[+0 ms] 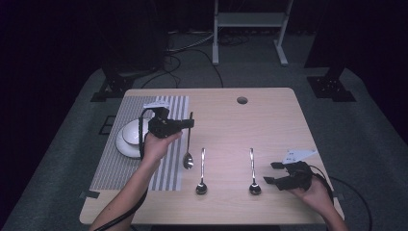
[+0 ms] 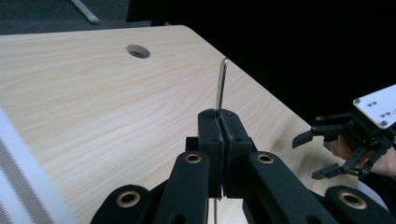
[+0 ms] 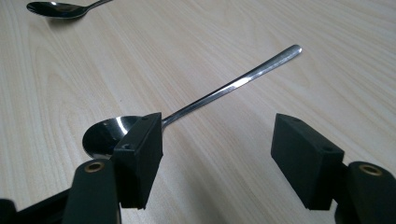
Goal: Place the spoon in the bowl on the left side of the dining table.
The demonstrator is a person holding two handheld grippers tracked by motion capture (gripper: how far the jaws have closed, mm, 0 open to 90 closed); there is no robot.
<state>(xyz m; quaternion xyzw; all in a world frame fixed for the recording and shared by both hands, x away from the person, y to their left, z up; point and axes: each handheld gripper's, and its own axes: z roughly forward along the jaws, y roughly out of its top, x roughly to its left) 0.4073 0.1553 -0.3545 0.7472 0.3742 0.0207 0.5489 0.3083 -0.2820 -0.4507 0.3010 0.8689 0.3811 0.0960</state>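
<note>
Our left tongs (image 1: 191,123) clamp one spoon (image 1: 188,144) by its handle above the table (image 1: 269,115), beside the mat (image 1: 168,168). Our right tongs (image 1: 272,172) stand open beside another spoon (image 1: 253,172).

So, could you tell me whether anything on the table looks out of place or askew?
Nothing is spilled or damaged. The one oddity: a third spoon hangs bowl-down from the shut left gripper beside the striped placemat, while two spoons lie neatly parallel, handles pointing away.
</note>
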